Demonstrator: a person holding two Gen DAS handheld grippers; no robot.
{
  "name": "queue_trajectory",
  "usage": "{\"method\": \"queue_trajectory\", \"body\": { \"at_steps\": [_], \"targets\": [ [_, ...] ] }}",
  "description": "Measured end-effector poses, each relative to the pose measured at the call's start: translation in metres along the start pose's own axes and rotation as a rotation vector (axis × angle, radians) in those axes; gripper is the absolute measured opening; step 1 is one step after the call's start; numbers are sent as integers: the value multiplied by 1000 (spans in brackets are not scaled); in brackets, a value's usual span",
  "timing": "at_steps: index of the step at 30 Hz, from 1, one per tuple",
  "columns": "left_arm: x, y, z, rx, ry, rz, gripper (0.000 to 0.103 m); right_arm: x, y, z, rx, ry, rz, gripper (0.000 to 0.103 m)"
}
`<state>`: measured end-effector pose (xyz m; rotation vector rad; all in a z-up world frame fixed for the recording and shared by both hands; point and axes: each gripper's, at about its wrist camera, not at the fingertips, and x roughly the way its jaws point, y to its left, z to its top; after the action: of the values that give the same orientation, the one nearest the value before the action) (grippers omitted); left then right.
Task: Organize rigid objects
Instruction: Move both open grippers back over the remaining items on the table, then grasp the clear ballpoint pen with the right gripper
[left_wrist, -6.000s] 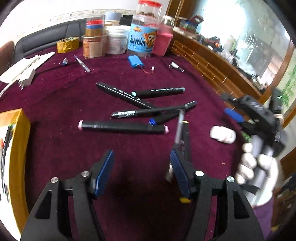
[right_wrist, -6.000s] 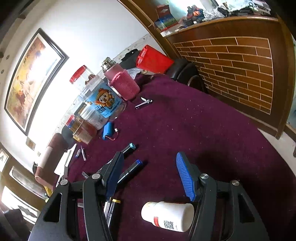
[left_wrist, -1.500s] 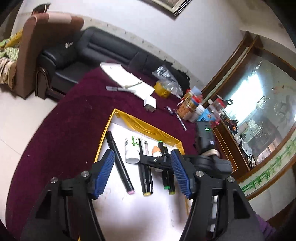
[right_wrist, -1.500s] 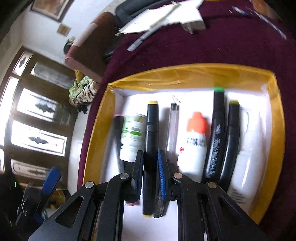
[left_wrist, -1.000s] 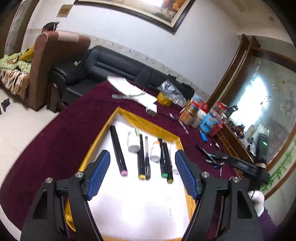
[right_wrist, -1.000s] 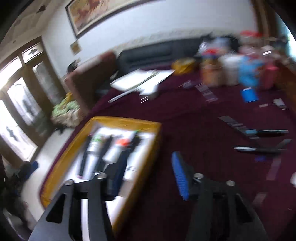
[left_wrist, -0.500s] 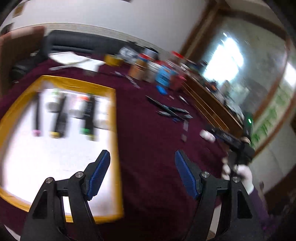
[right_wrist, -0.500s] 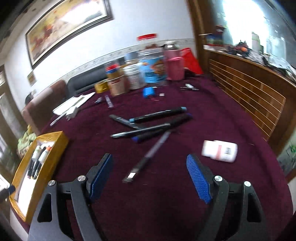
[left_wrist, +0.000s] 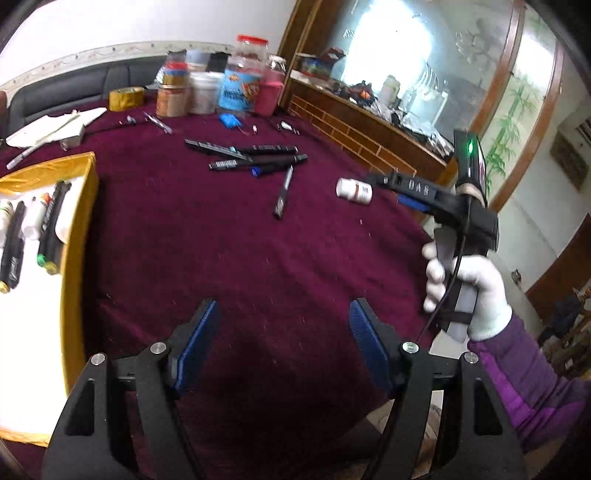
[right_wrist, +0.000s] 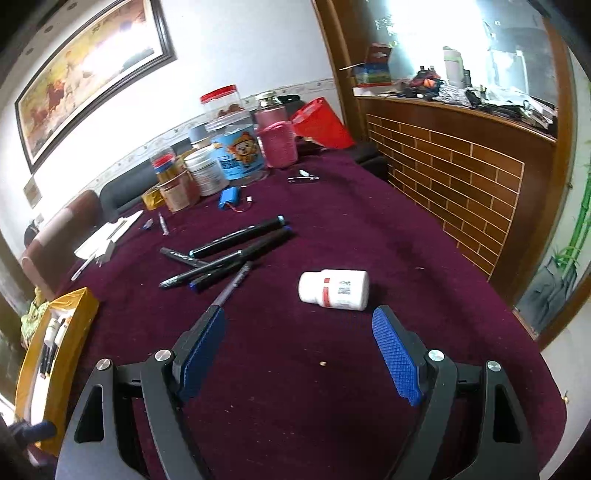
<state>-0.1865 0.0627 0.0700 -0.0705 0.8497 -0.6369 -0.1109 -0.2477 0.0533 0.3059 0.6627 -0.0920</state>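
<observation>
A yellow-rimmed box (left_wrist: 79, 221) at the left holds several markers and small bottles; it also shows in the right wrist view (right_wrist: 70, 332). Several black markers (left_wrist: 255, 158) lie in a loose pile mid-table, also in the right wrist view (right_wrist: 236, 243). A thin grey pen (right_wrist: 232, 284) lies beside them. A white pill bottle (right_wrist: 334, 288) lies on its side just ahead of my right gripper (right_wrist: 299, 332), which is open and empty. My left gripper (left_wrist: 284, 325) is open and empty over bare cloth. The right gripper shows in the left wrist view (left_wrist: 417, 192) near the bottle (left_wrist: 354, 189).
The table is covered in maroon cloth (left_wrist: 221, 240). Jars and tins (right_wrist: 229, 155) stand at the back, with a blue battery pack (right_wrist: 227, 197), nail clippers (right_wrist: 303, 177) and papers (left_wrist: 48, 125). A brick-patterned wooden counter (right_wrist: 461, 177) runs along the right edge.
The right gripper put a yellow-tipped marker in the box, opened, and swung back to the loose items. It now sits low before the pill bottle. The left gripper swung from the box toward mid-table.
</observation>
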Motion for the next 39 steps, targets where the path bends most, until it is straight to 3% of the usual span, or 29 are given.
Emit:
{"method": "queue_trajectory", "body": {
  "at_steps": [10,17,23,28,31,37,38,39],
  "targets": [
    [7,7,-13,6,4,-94,72,2,-11,-10,52,15,-63,77],
    [7,33,-14,-58,-15,-129,72,5,9,5,-16,-1,-134,77],
    [8,38,-12,-63,-23,-135,72,38,42,42,-72,53,-77,77],
    [8,43,-12,-83,-27,-128,72,86,59,51,-51,177,-22,75],
    [10,44,-10,-89,-19,-130,72,110,64,35,-38,264,-19,59],
    [3,41,-6,-88,-22,-121,72,133,82,17,-97,329,-36,48],
    [1,41,-5,-91,-25,-112,72,134,85,15,-122,320,-54,41],
    [1,41,-4,-95,-26,-105,72,134,86,14,-135,319,-64,22]
  ]
}}
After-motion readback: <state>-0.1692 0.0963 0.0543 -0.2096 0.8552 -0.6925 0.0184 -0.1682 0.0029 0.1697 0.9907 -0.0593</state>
